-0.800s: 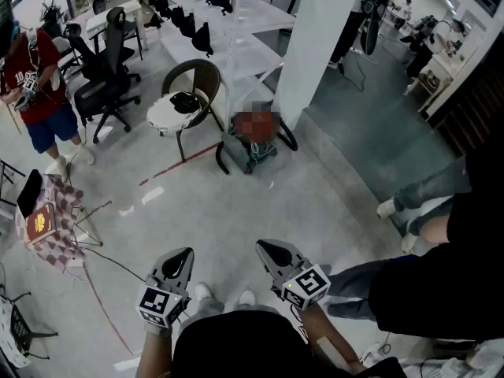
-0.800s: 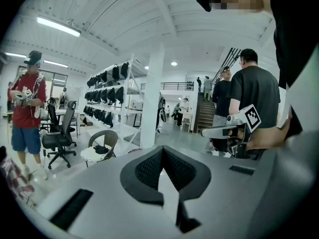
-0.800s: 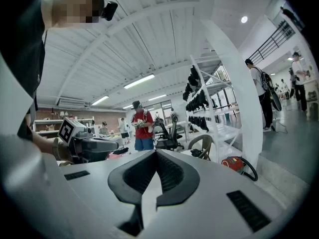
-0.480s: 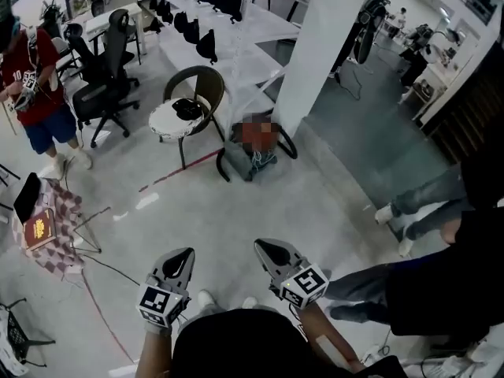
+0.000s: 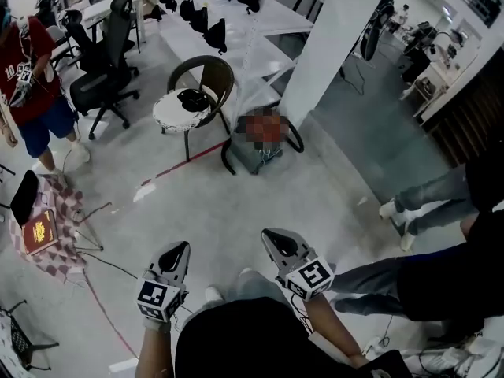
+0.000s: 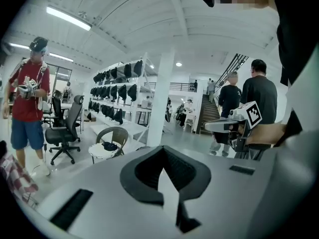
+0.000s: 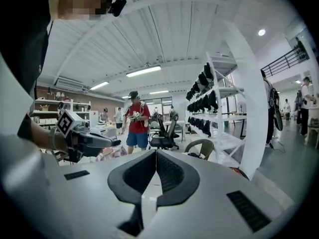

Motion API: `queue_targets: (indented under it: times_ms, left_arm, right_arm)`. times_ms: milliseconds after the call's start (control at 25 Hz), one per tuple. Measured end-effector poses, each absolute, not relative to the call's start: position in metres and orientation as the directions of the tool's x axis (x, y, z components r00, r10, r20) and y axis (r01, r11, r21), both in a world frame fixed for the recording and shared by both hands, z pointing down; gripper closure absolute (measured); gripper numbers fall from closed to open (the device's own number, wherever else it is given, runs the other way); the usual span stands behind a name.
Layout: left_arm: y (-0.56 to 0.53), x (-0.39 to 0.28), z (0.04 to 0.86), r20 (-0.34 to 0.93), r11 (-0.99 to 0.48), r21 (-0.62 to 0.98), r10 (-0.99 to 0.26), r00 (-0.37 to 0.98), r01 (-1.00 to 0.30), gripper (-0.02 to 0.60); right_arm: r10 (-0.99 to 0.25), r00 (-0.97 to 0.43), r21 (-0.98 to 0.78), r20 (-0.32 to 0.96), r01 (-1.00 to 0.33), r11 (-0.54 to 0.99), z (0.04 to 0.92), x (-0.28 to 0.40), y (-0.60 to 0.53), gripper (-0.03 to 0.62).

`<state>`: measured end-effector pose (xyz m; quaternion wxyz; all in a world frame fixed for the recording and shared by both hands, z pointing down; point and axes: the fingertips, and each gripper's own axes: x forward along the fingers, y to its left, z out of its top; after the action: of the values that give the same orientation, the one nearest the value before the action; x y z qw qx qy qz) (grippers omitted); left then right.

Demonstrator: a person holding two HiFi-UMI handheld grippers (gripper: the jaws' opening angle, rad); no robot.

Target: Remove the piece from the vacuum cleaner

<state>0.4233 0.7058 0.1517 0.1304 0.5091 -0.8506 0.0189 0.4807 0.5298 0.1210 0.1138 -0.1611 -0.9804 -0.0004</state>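
A low grey-green machine with black hoses (image 5: 253, 146), probably the vacuum cleaner, lies on the floor at the foot of a white pillar (image 5: 331, 38); a blurred patch covers part of it. It is well ahead of both grippers. My left gripper (image 5: 176, 249) (image 6: 161, 153) is held at waist height, shut and holding nothing. The right gripper (image 5: 272, 235) (image 7: 155, 156) is beside it at the same height, also shut and holding nothing. Each gripper shows in the other's view: the right gripper (image 6: 233, 126) and the left gripper (image 7: 94, 140).
A wicker chair with a round white seat (image 5: 191, 105) stands left of the machine. White shelving with black bags (image 5: 236, 14) is behind it. A person in a red shirt (image 5: 31, 61) and office chairs (image 5: 102, 73) are far left, another person's legs (image 5: 429, 203) right. A cable (image 5: 106, 262) crosses the floor.
The head view has shifted a little, so the chair and the machine sit slightly further right. Both grippers stay shut at the same height, the right one a touch higher.
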Motion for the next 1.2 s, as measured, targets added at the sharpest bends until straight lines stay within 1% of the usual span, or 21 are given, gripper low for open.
queue_targets:
  times_ms: [200,440,800,1000,1200]
  left_arm:
    - [0.691,0.384,0.162,0.260,0.467,0.085,-0.863,-0.432,-0.880,0.565]
    - [0.635,0.296,0.157,0.285,0.455,0.059,-0.861,-0.421,-0.889,0.565]
    - [0.526,0.174,0.133,0.293,0.437,0.034,-0.864,-0.409,-0.899,0.565]
    - [0.465,0.135,0.137,0.304,0.381,0.024,-0.884,-0.356,-0.924,0.565]
    - [0.413,0.116,0.144,0.327,0.303,0.021,-0.903,-0.280,-0.953,0.565]
  right_arm:
    - [0.304,-0.921,-0.034,0.244,0.305,0.952,0.141,0.439,0.520,0.566]
    - [0.305,-0.923,-0.041,0.235,0.304,0.952,0.139,0.350,0.467,0.566]
    - [0.294,-0.933,-0.170,0.206,0.262,0.950,0.127,0.240,0.361,0.566]
    - [0.238,-0.948,-0.191,0.210,0.199,0.961,0.136,0.211,0.309,0.566]
    - [0.150,-0.965,-0.211,0.213,0.105,0.972,0.143,0.205,0.263,0.566]
